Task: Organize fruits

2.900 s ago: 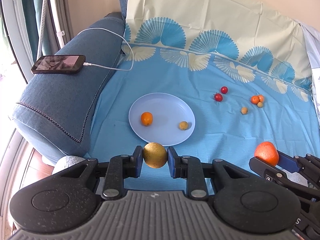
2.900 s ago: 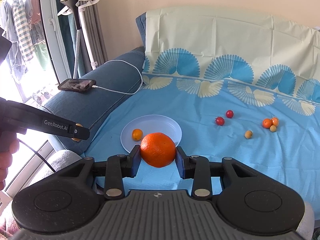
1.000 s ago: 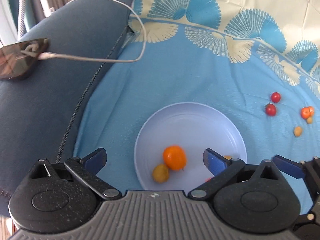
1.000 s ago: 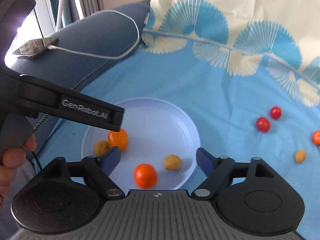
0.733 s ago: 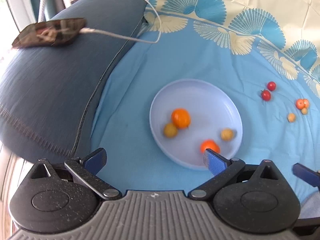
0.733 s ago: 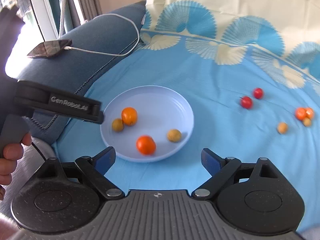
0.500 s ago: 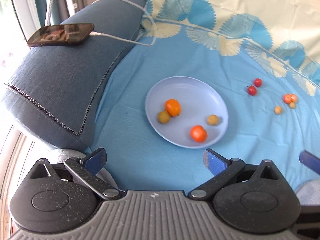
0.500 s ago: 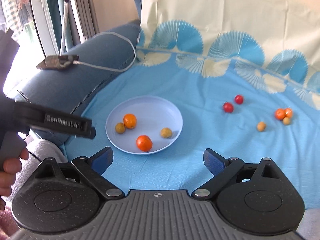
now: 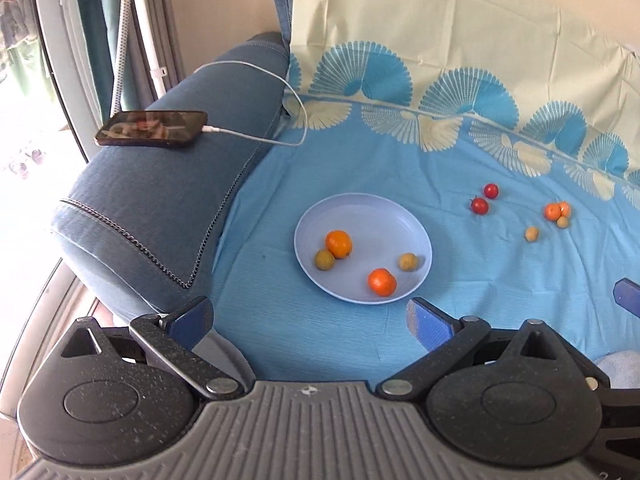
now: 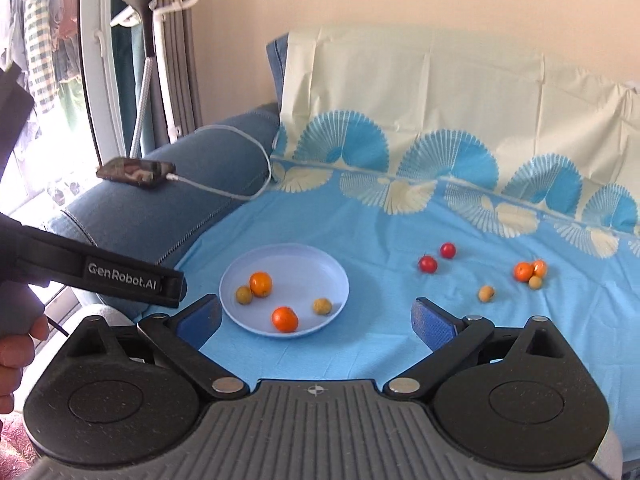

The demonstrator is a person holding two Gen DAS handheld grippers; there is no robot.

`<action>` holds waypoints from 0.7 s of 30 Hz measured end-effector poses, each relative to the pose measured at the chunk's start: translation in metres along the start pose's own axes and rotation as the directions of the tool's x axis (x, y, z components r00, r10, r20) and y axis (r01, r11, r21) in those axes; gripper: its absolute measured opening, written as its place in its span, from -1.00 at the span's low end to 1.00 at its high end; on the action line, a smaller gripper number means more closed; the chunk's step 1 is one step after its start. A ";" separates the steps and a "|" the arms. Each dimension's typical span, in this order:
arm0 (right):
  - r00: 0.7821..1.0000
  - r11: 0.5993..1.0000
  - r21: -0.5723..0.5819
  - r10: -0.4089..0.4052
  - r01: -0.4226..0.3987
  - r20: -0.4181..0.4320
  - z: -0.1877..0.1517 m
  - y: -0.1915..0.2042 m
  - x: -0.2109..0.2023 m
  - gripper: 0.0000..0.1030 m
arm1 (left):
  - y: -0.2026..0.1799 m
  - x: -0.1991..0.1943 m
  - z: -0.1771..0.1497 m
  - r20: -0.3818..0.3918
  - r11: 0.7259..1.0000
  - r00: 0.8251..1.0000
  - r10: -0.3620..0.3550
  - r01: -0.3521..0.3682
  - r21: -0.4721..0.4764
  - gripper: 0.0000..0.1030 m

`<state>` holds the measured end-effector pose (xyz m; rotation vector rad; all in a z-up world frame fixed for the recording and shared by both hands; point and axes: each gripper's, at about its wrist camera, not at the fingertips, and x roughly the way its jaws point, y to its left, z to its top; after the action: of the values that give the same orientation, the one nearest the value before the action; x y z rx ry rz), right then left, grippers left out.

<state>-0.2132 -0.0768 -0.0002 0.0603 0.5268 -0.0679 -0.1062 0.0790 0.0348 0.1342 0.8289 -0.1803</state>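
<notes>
A pale blue plate [image 9: 372, 220] [image 10: 296, 264] lies on the blue cloth and holds two oranges [image 9: 338, 244] [image 9: 382, 282] and two small yellow fruits [image 9: 324, 259] [image 9: 408, 261]. To its right on the cloth lie two red cherry tomatoes [image 9: 479, 205] [image 10: 428, 264], small orange fruits [image 9: 553, 211] [image 10: 523, 271] and a yellow one [image 9: 531, 234] [image 10: 486, 293]. My left gripper [image 9: 308, 312] is open and empty, back from the plate's near edge. The jaws of my right gripper [image 10: 316, 314] are opening wide with nothing between them.
A phone [image 9: 152, 128] on a white cable rests on the blue sofa arm [image 9: 160, 208] to the left. A steamer stand [image 10: 148, 40] and a glass door are beyond it. A hand [image 10: 16, 344] holds the left gripper's body [image 10: 120, 276].
Both grippers have drawn back and up from the plate, which now looks smaller and farther. The two fruits held earlier now lie in the plate. The right jaws have widened.
</notes>
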 end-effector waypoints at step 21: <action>0.999 0.998 -0.066 0.000 0.002 0.035 -0.002 0.017 -0.025 0.96 | 0.016 -0.022 -0.010 0.033 0.999 0.999 -0.025 0.027 -0.036 0.99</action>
<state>-0.2339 -0.0586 0.0112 -0.0055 0.4934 -0.0527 -0.1240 0.0986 0.0451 0.0857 0.8016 -0.1911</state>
